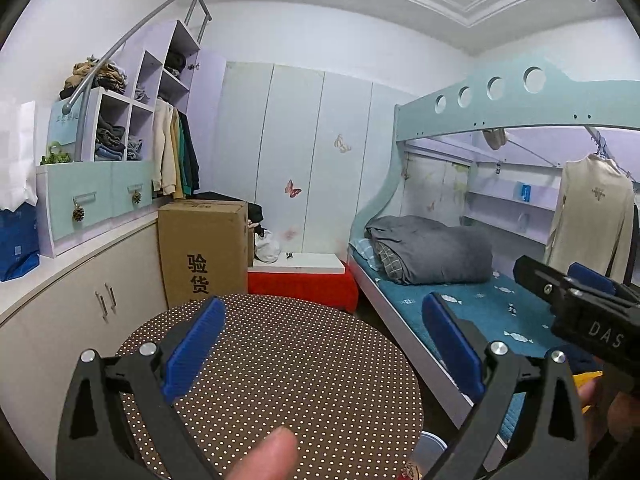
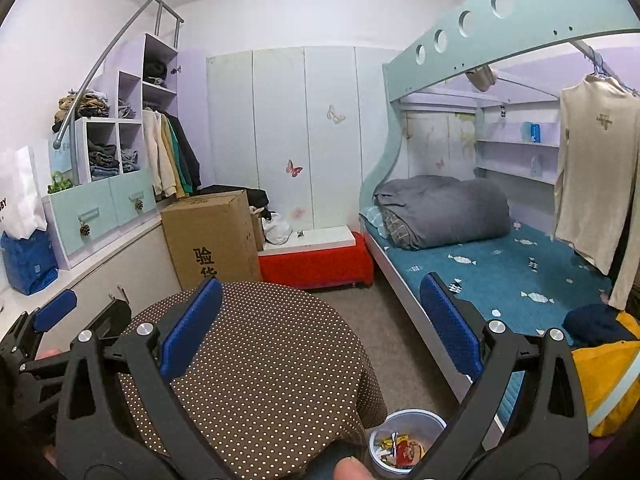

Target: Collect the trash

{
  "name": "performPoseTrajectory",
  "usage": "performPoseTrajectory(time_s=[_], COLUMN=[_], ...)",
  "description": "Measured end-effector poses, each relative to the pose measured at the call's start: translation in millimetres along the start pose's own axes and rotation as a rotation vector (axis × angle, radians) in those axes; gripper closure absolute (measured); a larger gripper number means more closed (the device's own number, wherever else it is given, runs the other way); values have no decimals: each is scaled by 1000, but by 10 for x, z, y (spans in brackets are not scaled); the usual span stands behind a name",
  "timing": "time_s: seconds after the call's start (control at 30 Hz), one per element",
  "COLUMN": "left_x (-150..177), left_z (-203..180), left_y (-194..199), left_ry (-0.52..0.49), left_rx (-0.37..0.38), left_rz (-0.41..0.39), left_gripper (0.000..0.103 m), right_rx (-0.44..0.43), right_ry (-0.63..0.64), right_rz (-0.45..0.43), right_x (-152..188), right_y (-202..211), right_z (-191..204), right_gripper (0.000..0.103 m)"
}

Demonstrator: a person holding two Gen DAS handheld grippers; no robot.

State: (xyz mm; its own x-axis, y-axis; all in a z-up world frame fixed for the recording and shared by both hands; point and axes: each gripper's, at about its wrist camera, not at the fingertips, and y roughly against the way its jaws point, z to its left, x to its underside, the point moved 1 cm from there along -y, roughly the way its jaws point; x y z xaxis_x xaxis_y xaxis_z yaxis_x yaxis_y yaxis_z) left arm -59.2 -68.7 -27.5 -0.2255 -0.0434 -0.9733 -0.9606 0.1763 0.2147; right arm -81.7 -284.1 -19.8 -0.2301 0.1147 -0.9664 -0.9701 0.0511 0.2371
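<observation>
My left gripper (image 1: 320,344) is open and empty above a round table (image 1: 304,384) with a brown dotted cloth. My right gripper (image 2: 320,328) is open and empty above the same table (image 2: 264,360). A small round bin (image 2: 404,440) with colourful wrappers in it stands on the floor at the table's right side; its rim shows in the left wrist view (image 1: 432,442). The right gripper shows at the right edge of the left wrist view (image 1: 576,300). The left gripper shows at the left edge of the right wrist view (image 2: 60,320).
A bunk bed (image 2: 500,272) with a grey duvet fills the right side. A cardboard box (image 2: 212,236) and a red bench (image 2: 316,260) stand behind the table. Cabinets (image 1: 80,304) run along the left wall. A yellow garment (image 2: 604,368) lies on the bed's near end.
</observation>
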Motion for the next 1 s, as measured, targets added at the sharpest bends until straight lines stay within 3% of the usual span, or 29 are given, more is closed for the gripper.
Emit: performPoseTrajectory(time_s=[1.0], left_x=[39], left_z=[-107], left_y=[71], left_ry=[-21], left_rx=[20], left_rz=[-14], left_gripper=[5], right_rx=[1], right_ry=[-9], right_rz=[-10], right_x=[2], right_y=[88], right_z=[-56], right_gripper=[6])
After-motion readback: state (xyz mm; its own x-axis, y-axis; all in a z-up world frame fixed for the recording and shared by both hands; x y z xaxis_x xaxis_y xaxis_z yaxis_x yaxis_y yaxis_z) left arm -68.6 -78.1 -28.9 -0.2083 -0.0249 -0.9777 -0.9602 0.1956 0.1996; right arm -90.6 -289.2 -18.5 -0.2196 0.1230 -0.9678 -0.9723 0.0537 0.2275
